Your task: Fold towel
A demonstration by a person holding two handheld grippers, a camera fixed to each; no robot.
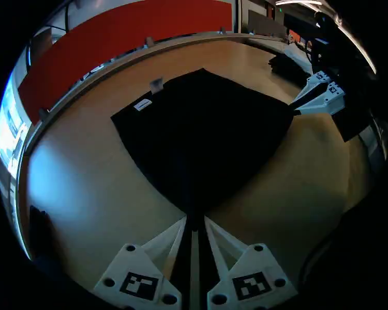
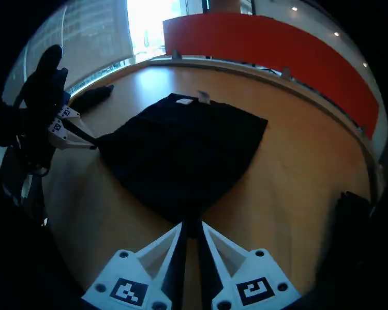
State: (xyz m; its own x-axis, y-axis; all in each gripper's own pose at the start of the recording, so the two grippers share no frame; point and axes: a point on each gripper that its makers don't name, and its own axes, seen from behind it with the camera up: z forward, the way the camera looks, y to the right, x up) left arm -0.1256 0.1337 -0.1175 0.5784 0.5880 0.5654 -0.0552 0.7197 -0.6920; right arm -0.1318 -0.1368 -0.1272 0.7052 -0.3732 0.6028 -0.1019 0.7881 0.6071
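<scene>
A black towel (image 1: pixel 204 129) (image 2: pixel 183 150) lies spread flat on the wooden table (image 1: pixel 80 181) (image 2: pixel 297 155), with a white tag (image 1: pixel 142 105) (image 2: pixel 184 102) near its far edge. My left gripper (image 1: pixel 195 219) is shut on the towel's nearest corner, with dark cloth pinched between its white fingers. In the right gripper view it sits at the left (image 2: pixel 93 144), held by a dark-gloved hand. My right gripper (image 2: pixel 192 225) is shut on the neighbouring corner. From the left gripper view it appears at the right (image 1: pixel 292 108), its tips on the towel's edge.
A red panel (image 1: pixel 121 36) (image 2: pixel 277 46) runs behind the table's curved far edge. A dark bundle (image 1: pixel 287 64) (image 2: pixel 90 96) lies on the table beyond the towel. Bright windows (image 2: pixel 147 26) stand behind. Bare wood surrounds the towel on all sides.
</scene>
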